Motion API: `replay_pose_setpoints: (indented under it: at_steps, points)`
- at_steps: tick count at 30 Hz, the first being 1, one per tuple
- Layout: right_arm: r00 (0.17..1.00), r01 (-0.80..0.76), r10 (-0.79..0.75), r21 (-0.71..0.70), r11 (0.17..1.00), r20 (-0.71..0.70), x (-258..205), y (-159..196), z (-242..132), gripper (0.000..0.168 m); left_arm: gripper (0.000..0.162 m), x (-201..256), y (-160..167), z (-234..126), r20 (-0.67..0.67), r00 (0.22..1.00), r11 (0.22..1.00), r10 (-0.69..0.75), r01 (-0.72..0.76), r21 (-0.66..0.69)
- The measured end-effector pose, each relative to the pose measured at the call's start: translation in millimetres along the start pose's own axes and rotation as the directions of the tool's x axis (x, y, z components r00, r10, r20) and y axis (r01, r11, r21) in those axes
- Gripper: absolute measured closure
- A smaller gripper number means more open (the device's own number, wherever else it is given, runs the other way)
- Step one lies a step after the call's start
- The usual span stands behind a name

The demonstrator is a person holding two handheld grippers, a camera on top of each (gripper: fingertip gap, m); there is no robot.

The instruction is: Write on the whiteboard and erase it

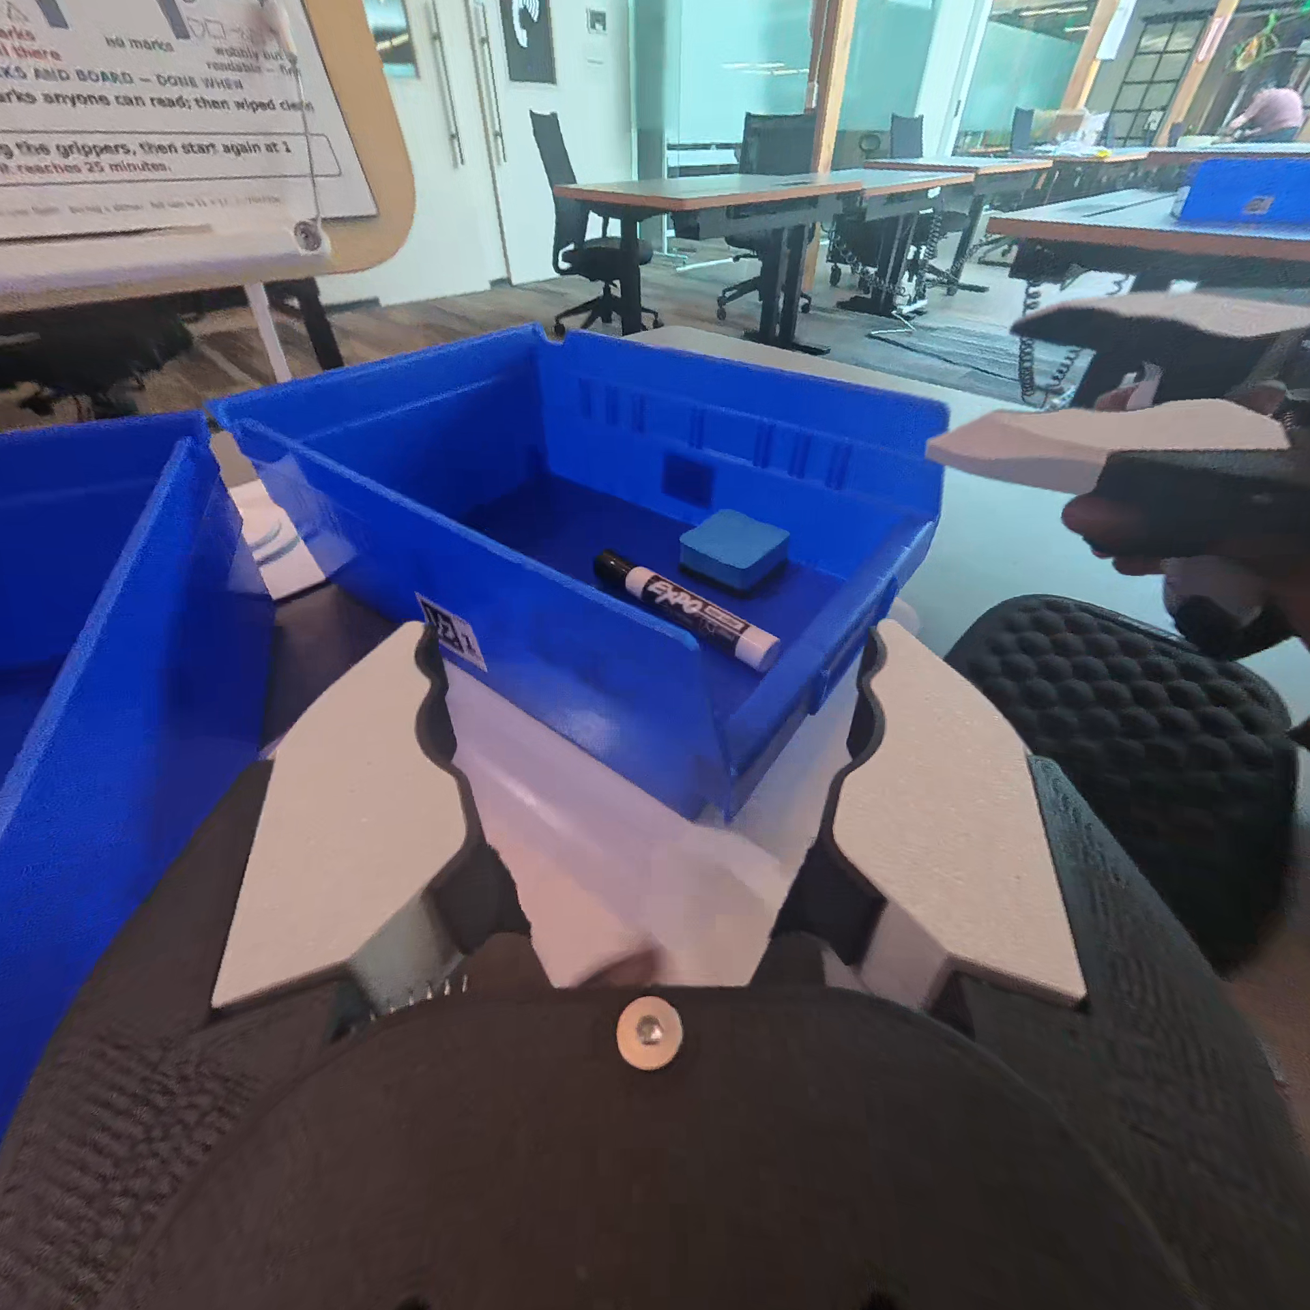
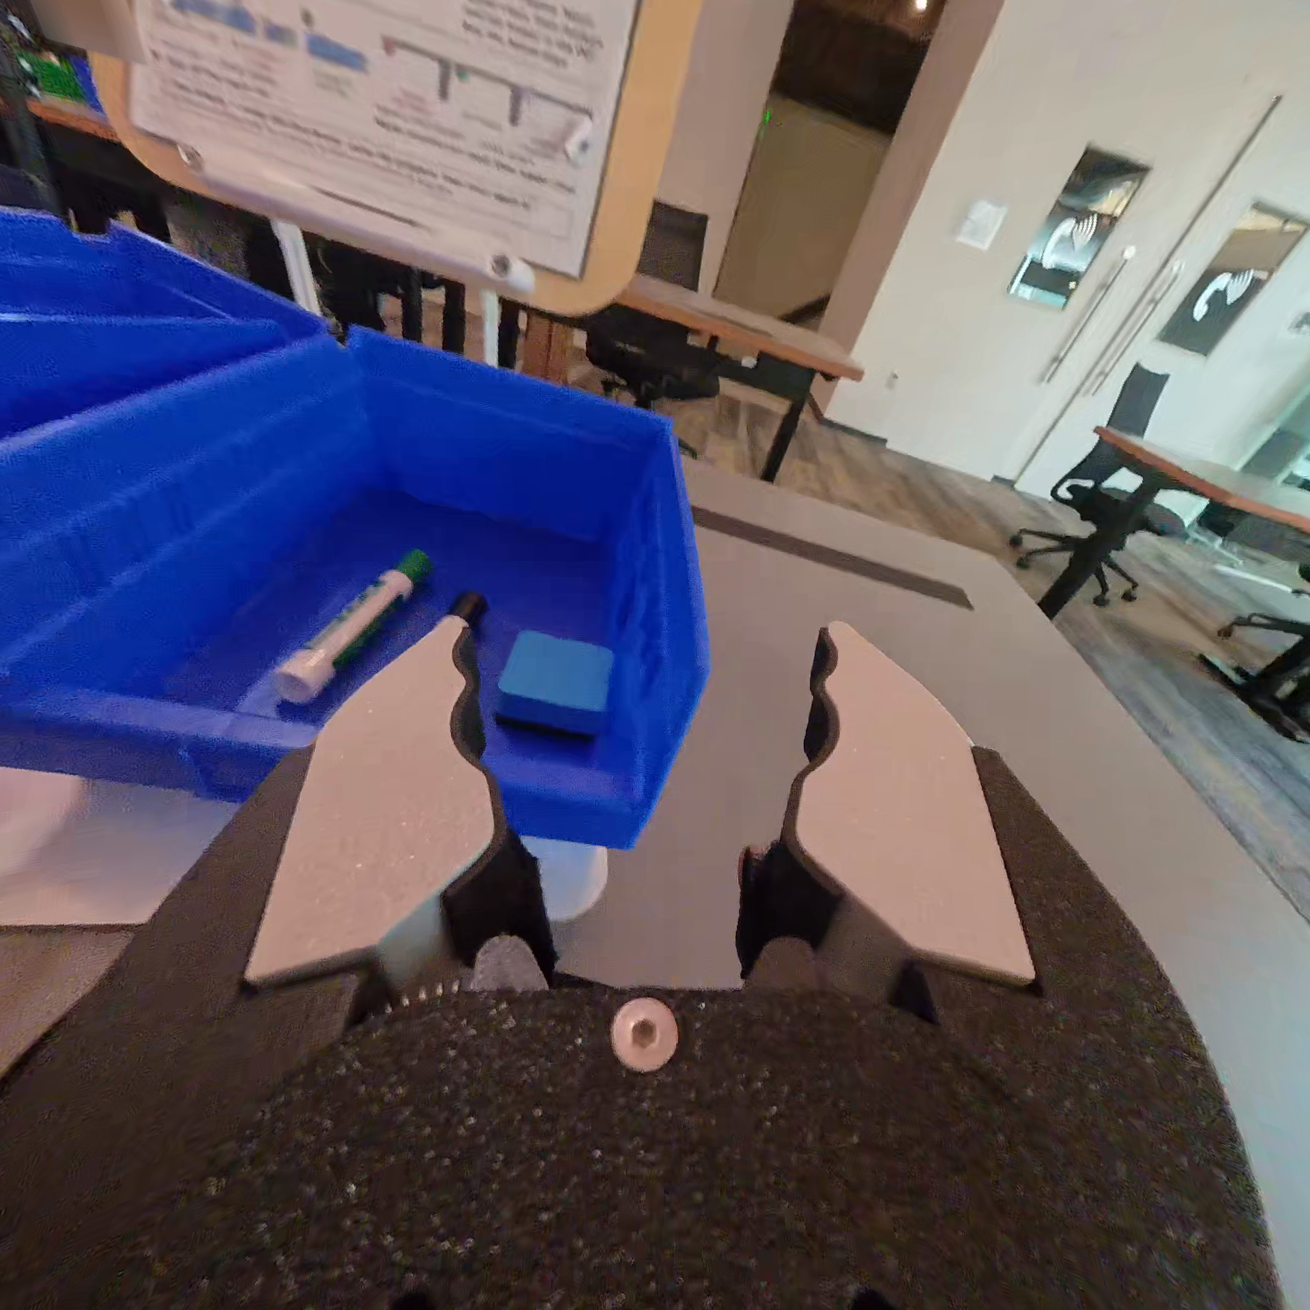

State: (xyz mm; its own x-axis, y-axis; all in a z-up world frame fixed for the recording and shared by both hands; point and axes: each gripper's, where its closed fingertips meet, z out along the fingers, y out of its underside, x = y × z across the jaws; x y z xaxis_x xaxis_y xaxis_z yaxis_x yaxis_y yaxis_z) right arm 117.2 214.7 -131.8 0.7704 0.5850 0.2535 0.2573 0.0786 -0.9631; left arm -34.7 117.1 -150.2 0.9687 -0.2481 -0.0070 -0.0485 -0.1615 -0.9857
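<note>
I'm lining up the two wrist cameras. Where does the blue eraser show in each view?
Left wrist view: the blue eraser lies right of centre inside the blue bin, just beyond the black marker.
Right wrist view: the eraser is left of centre, near the bin's right wall, just past the right gripper's left finger.
Shared landmark: the black marker beside it.

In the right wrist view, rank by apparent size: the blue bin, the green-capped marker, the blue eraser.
1. Blue bin, clearly largest.
2 and 3. Green-capped marker and blue eraser: unsure. The marker looks longer, the eraser broader, and the eraser lies nearer the camera, so no ranking between them.
</note>
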Motion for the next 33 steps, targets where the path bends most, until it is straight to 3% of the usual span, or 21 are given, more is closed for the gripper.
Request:
replay_pose_setpoints:
  at_steps: [4,10,11,13,16,20,24,28,30,33]
  points:
    - [0.995,-0.064,0.074,-0.131,0.989,0.072,6.9,32.9,17.9,0.078,0.058,-2.3,6.5,18.0,0.036,0.994,0.992,0.103,-0.1,-0.075]
    - [0.976,-0.057,0.11,-0.263,0.963,0.189,-2.7,52.4,43.3,0.09,0.071,-1.4,30.0,39.9,-0.004,0.996,0.972,0.084,-0.083,-0.218]
    - [0.97,-0.05,0.112,-0.275,0.96,0.214,-6.7,54.3,45.4,0.098,0.071,-0.6,33.1,40.8,-0.01,0.997,0.969,0.083,-0.083,-0.232]
    - [0.96,-0.025,0.107,-0.301,0.953,0.259,-16.2,57.4,45.2,0.135,0.075,-2.9,36.5,41.3,0.002,0.996,0.967,0.087,-0.084,-0.242]
    - [0.977,0.033,0.038,-0.327,0.944,0.21,-13.2,59.1,38.4,0.159,0.085,-12.5,38.6,39.0,0.044,0.997,0.971,0.064,-0.052,-0.232]
    - [0.982,0.058,0.009,-0.352,0.934,0.186,-20.7,59.4,24.7,0.157,0.112,-26.1,33.8,35.4,0.101,0.995,0.984,-0.021,0.039,-0.171]
    - [0.986,0.076,-0.017,-0.358,0.931,0.167,-26.6,58.4,14.2,0.154,0.13,-34.7,33.4,33.2,0.159,0.987,0.986,-0.014,0.039,-0.16]
    - [0.983,0.111,-0.054,-0.334,0.936,0.175,-29.0,57.8,12.5,0.149,0.139,-38.8,34.2,32.5,0.191,0.981,0.986,0.02,0.012,-0.166]
    - [0.979,0.108,-0.042,-0.339,0.935,0.198,-33.5,62.0,15.3,0.126,0.143,-39.2,33.4,32.1,0.194,0.981,0.987,0.033,-0.001,-0.163]
    - [0.982,0.058,0.012,-0.364,0.929,0.188,-35.2,62.9,15.9,0.137,0.145,-39.4,33.9,31.6,0.217,0.975,0.985,0.049,-0.012,-0.171]
